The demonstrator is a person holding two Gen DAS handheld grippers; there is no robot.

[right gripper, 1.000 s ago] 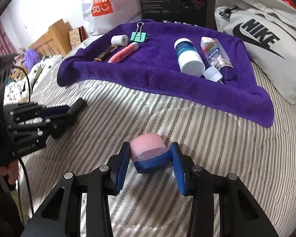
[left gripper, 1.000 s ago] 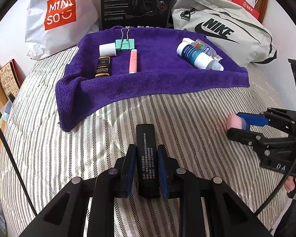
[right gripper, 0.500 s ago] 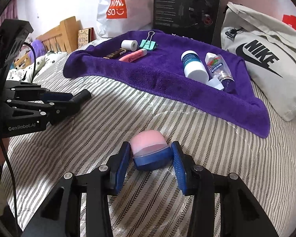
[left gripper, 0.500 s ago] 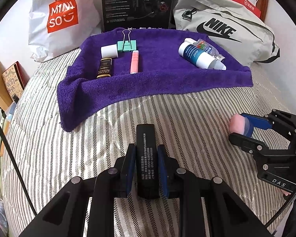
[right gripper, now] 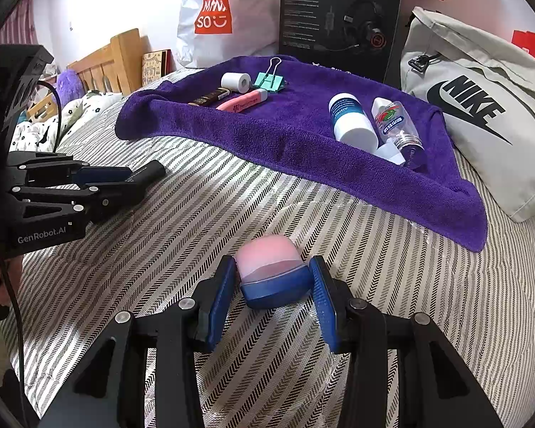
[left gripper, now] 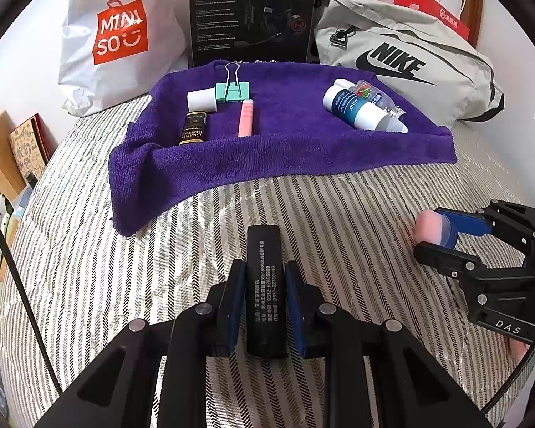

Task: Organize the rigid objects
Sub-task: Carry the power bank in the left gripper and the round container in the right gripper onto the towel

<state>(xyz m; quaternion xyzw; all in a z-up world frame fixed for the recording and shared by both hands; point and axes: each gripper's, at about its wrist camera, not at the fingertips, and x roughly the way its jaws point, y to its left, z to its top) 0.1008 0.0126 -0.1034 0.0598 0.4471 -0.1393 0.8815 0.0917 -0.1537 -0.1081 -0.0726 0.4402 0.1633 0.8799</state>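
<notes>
Left gripper [left gripper: 264, 281] clamped on one flat black bar [left gripper: 263, 278]; right gripper [right gripper: 273, 287] squeezed round one smooth pink-and-blue tub [right gripper: 273, 273] — both over the stripy quilt [right gripper: 428, 303], near the fuzzy purple towel [left gripper: 303, 149]. On towel — one green clip [left gripper: 232, 91], two bottles.

Two wrist fisheyes, both facing the purple towel [left gripper: 285, 149] across the striped bed.

We looked from the left gripper [left gripper: 264, 285] steeply down along its fingers, close over the bedspread [left gripper: 89, 267] and short of the towel's near edge, squarely facing it. From the right gripper [right gripper: 273, 281] we looked at the same towel [right gripper: 303, 135] from further right, at an angle. We saw each gripper at the edge of the other's view.
</notes>
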